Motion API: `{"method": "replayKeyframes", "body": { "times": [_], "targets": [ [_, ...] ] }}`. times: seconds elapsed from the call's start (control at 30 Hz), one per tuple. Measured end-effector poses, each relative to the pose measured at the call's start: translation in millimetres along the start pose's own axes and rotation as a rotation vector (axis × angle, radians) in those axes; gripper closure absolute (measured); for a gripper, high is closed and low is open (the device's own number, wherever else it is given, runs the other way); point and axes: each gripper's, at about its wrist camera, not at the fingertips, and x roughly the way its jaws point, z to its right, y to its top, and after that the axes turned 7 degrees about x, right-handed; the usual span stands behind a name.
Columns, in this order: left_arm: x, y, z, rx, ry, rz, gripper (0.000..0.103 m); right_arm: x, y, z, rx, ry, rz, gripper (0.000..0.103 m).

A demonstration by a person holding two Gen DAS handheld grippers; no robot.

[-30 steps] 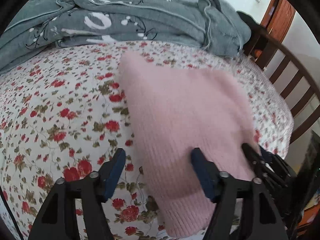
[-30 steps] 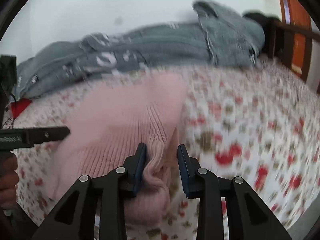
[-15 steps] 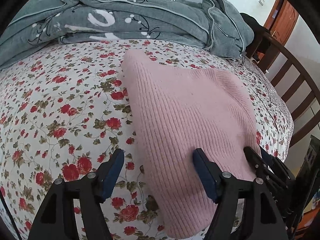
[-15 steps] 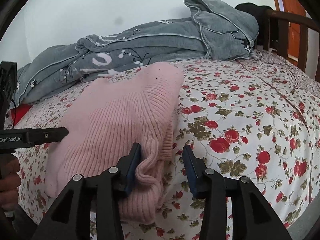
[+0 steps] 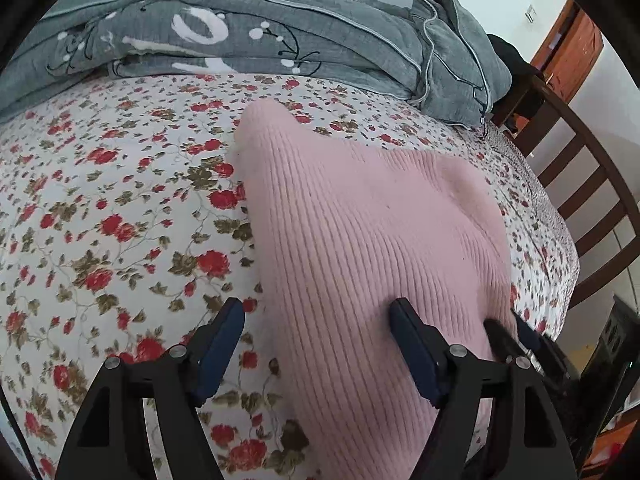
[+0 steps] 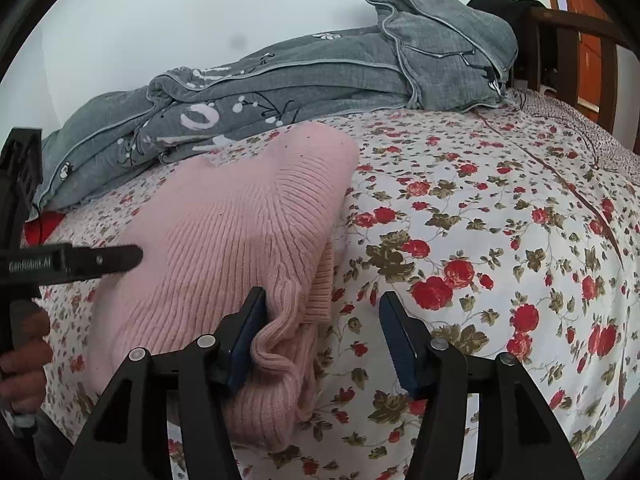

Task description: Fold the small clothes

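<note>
A folded pink knitted sweater (image 5: 360, 220) lies on the flowered bed sheet (image 5: 120, 220). My left gripper (image 5: 316, 330) straddles the sweater's near left edge. Its jaws are opening, one finger over the sheet and the other on the knit, with no pinch. In the right wrist view the sweater (image 6: 240, 232) has a bunched hem fold between the jaws of my right gripper (image 6: 322, 322). Those jaws are opening too: the left pad (image 6: 248, 328) touches the fold and the right pad stands clear. The left gripper's finger (image 6: 100, 258) reaches in from the left, held by a hand (image 6: 24, 344).
A rumpled grey quilt (image 5: 240, 40) with white print runs along the far side of the bed, against the wall. A dark wooden slatted bed end (image 5: 580, 184) stands at the right. Bare flowered sheet (image 6: 480, 220) stretches right of the sweater.
My right jaws have spread apart and let go of the sweater's hem fold, which now slumps against the left pad. The left jaws have widened a little. The sweater has settled.
</note>
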Motion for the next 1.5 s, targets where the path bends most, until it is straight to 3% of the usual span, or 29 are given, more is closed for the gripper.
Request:
{"method": "replayKeyframes", "body": {
  "times": [0.23,0.43,0.63,0.73,0.83,0.97,1.0,1.03,1.07,1.13,1.3,1.5],
  "targets": [
    [7.7,9.2,-2.5,-0.016,-0.015,-0.007,0.028,-1.2,-0.1,2.3,0.02,0.017,-0.016,0.047],
    [10.4,20.5,-5.7,-0.016,-0.015,-0.012,0.028,-5.1,29.4,-6.9,-0.077,0.021,-0.006,0.046],
    [21.3,32.1,-3.3,-0.008,-0.019,-0.016,0.031,22.6,54.6,-4.2,-0.014,0.096,-0.066,0.045],
    [28.5,34.0,-4.6,-0.021,-0.027,-0.015,0.033,42.1,58.8,5.6,0.072,0.153,-0.11,0.038],
    [32.4,34.5,-10.1,-0.066,-0.06,-0.004,0.039,60.4,58.8,19.0,0.172,0.219,-0.167,0.03],
    [29.6,36.7,-9.1,-0.079,-0.056,0.014,0.058,65.5,59.6,19.6,0.187,0.251,-0.184,0.029],
    [27.9,37.5,-9.3,-0.075,-0.053,0.018,0.063,65.8,60.2,16.8,0.181,0.25,-0.187,0.036],
    [25.4,38.2,-9.6,-0.074,-0.055,0.024,0.065,65.5,60.9,13.0,0.177,0.277,-0.195,0.057],
    [23.7,38.4,-11.0,-0.075,-0.058,0.028,0.067,65.4,61.0,10.8,0.187,0.329,-0.215,0.06],
    [18.1,36.8,-15.9,-0.096,-0.079,0.043,0.068,59.7,62.8,5.9,0.19,0.318,-0.199,0.068],
    [0.0,36.3,-35.5,-0.13,-0.114,0.077,0.069,40.9,70.6,-25.6,0.116,0.269,-0.126,0.072],
    [-41.0,48.6,-76.7,-0.131,-0.038,0.15,0.07,50.5,76.5,-64.8,0.114,0.35,-0.153,0.074]
  ]
}}
